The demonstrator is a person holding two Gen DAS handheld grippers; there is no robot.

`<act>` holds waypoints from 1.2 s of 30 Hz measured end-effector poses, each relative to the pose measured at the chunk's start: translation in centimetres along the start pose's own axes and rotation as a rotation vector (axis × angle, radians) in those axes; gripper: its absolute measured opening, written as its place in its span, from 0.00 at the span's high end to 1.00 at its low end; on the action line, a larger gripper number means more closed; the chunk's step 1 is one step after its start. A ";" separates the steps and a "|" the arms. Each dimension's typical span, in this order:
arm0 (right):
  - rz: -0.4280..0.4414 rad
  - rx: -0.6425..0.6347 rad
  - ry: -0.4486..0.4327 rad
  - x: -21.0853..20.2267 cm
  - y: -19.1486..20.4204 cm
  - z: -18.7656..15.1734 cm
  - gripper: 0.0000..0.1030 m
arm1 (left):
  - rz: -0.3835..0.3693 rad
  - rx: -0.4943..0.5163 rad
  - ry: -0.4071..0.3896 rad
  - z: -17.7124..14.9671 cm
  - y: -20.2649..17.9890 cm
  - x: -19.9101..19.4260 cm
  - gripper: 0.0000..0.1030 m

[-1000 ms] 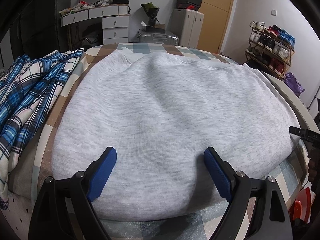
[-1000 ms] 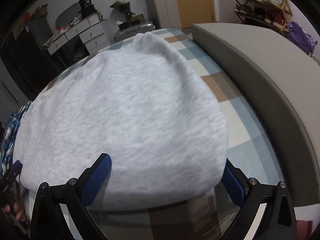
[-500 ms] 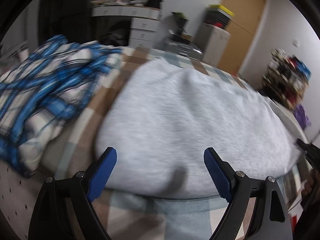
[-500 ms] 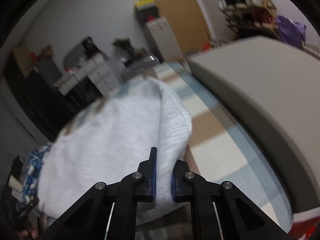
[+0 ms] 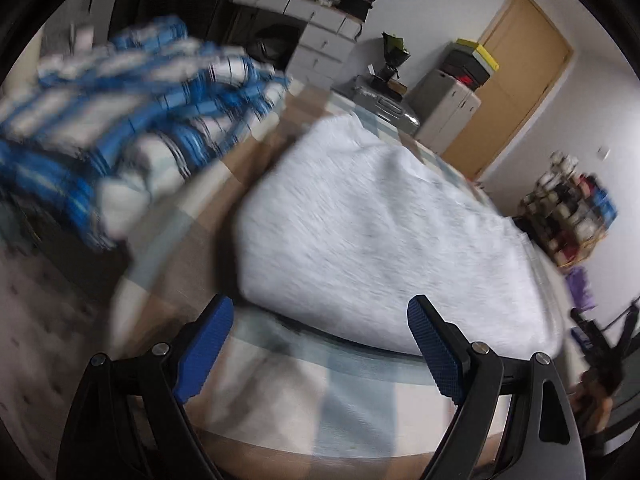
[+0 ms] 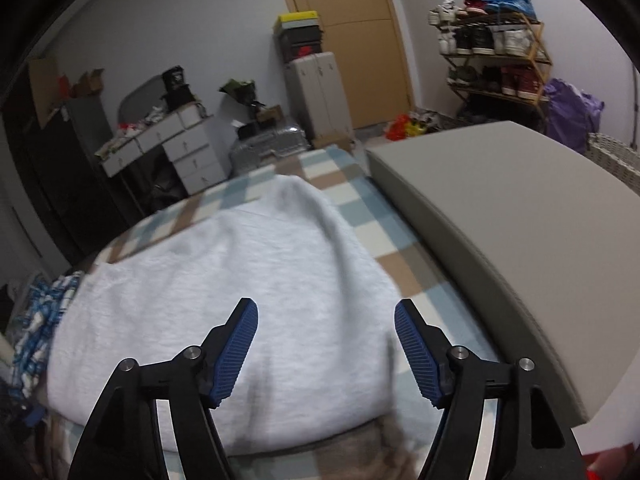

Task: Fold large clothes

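Observation:
A folded light-grey sweatshirt [image 5: 380, 240] lies on the checked bed cover [image 5: 304, 392]; it also shows in the right wrist view [image 6: 224, 304]. My left gripper [image 5: 320, 332] is open and empty, just off the sweatshirt's near edge, over the cover. My right gripper [image 6: 325, 332] is open and empty above the sweatshirt's near right part. The left wrist view is blurred by motion. The right gripper shows small at the far right of the left wrist view [image 5: 596, 340].
A blue-and-white plaid shirt [image 5: 132, 120] is heaped to the left of the sweatshirt. A grey padded bed edge [image 6: 520, 240] runs along the right. Drawers [image 6: 180, 152], a suitcase [image 6: 268, 144], a door [image 6: 344, 40] and a shoe rack [image 6: 492, 48] stand beyond the bed.
My right gripper, shut on the sweatshirt's edge half a second ago, has let go and opened. My left gripper has swung left and back, off the sweatshirt.

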State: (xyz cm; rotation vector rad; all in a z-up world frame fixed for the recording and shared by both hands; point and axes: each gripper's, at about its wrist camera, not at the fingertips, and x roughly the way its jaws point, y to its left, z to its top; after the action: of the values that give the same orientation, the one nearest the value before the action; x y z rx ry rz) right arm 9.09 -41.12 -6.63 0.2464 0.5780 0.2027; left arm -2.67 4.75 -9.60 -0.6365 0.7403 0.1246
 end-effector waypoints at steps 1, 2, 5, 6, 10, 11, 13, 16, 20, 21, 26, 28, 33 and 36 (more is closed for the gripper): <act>0.032 -0.004 0.004 0.4 0.9 -0.1 0.27 | -0.041 -0.034 0.026 0.0 0.2 0.4 0.17; 0.055 -0.009 0.009 0.8 1.4 -0.2 0.27 | -0.070 -0.059 0.040 0.0 0.3 0.7 0.17; 0.112 -0.040 0.046 1.7 3.6 -1.4 0.26 | -0.127 -0.134 0.103 -0.1 0.6 2.3 0.17; 0.132 -0.057 0.066 2.1 4.5 -1.8 0.26 | -0.133 -0.171 0.112 0.0 0.9 2.9 0.17; 0.172 -0.085 0.113 3.3 6.5 -3.0 0.26 | -0.137 -0.312 0.016 0.6 1.5 3.6 0.17; 0.180 -0.083 0.122 3.4 6.9 -3.1 0.26 | -0.126 -0.354 -0.018 0.7 1.5 3.8 0.17; 0.199 -0.100 0.146 3.4 7.9 -3.5 0.26 | -0.088 -0.388 -0.052 1.0 1.1 4.4 0.20; 0.206 -0.199 0.155 2.9 10.3 -4.3 0.25 | 0.054 -0.365 -0.070 1.4 0.4 5.1 0.71; 0.266 -0.356 0.173 2.4 13.6 -5.7 0.20 | 0.026 -0.259 -0.121 2.0 -0.4 4.2 0.85; 0.286 -0.394 0.185 2.4 14.6 -6.1 0.19 | 0.018 -0.220 -0.143 2.1 -1.0 3.6 0.86; 0.406 -0.577 0.200 3.4 20.7 -8.7 0.15 | -0.035 -0.137 -0.185 3.1 -2.1 2.5 0.86; 0.412 -0.662 0.226 4.2 23.1 -9.8 0.15 | -0.059 -0.141 -0.176 3.6 -1.7 2.7 0.86; 0.394 -0.814 0.228 6.6 27.6 -11.9 0.15 | -0.103 -0.152 -0.150 4.1 -1.1 2.7 0.86; 0.348 -0.875 0.204 7.7 28.4 -12.5 0.23 | -0.113 -0.156 -0.127 4.5 -1.0 3.0 0.86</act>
State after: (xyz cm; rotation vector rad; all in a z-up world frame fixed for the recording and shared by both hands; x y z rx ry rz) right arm 4.99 -10.00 -12.63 -0.5342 0.5955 0.7973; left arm 2.53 6.26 -8.57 -0.8099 0.5741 0.1185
